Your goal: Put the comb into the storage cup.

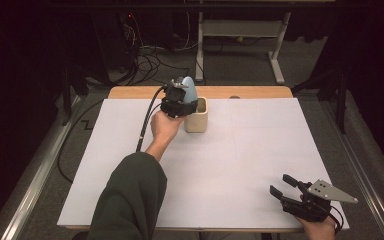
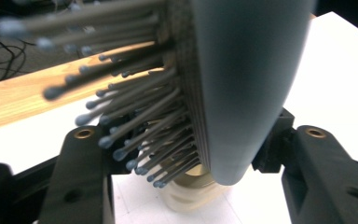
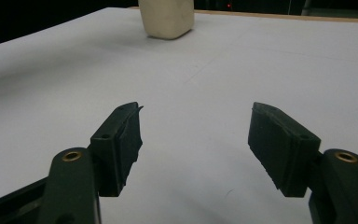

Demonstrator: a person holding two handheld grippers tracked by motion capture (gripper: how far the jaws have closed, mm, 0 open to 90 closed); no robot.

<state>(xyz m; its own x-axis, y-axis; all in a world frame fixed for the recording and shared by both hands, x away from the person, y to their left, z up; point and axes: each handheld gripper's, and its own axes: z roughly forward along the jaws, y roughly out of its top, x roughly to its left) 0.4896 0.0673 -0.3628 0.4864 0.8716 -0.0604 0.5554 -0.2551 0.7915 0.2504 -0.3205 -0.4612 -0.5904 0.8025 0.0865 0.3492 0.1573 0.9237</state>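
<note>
Here the left gripper [image 1: 180, 102] holds a blue hairbrush [image 1: 189, 89] head-up just above a cream cup [image 1: 197, 116] at the table's [image 1: 260, 145] far edge, seemingly lined up to drop in handle first. Its jaws are clamped on the brush. The right gripper [image 1: 283, 186] rests near the table's front corner, jaws spread wide, holding nothing.

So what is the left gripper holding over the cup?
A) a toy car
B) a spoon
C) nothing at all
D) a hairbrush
D: the left gripper is shut on a blue hairbrush, whose rows of bristles show close up in the left gripper view, just above the cream cup.
</note>
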